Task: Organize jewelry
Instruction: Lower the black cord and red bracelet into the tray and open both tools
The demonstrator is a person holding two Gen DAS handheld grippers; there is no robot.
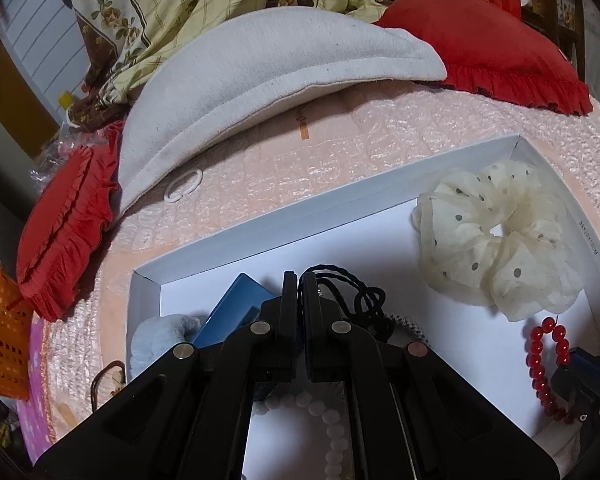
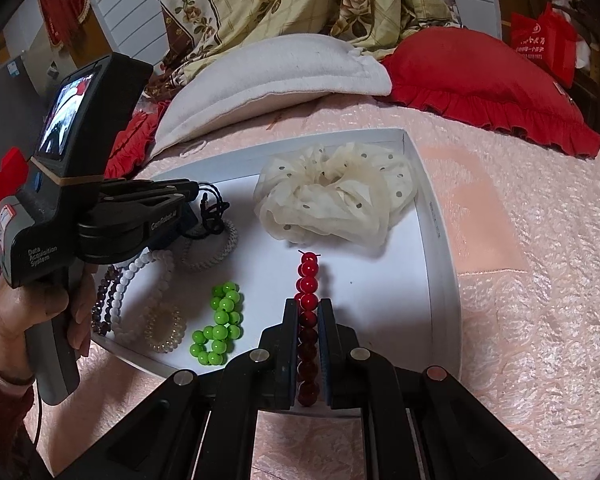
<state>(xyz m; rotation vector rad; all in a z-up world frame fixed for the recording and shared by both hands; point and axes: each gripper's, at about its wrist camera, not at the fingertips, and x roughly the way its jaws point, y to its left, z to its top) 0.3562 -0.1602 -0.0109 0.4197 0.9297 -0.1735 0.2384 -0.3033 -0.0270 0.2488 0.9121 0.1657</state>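
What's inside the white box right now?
In the white box: cream dotted scrunchie, red bead bracelet gripped by the right tool, green beads, white bead strand, black cord pinched by the left tool. Items beneath the left tool are partly hidden.

Left wrist view: the left gripper [image 1: 299,280] body hides most of the white bead strand [image 1: 332,432] and part of the blue item [image 1: 236,308], identity unclear. Right wrist view: the red bead bracelet [image 2: 308,280] lower end runs behind the right gripper [image 2: 308,308] fingers
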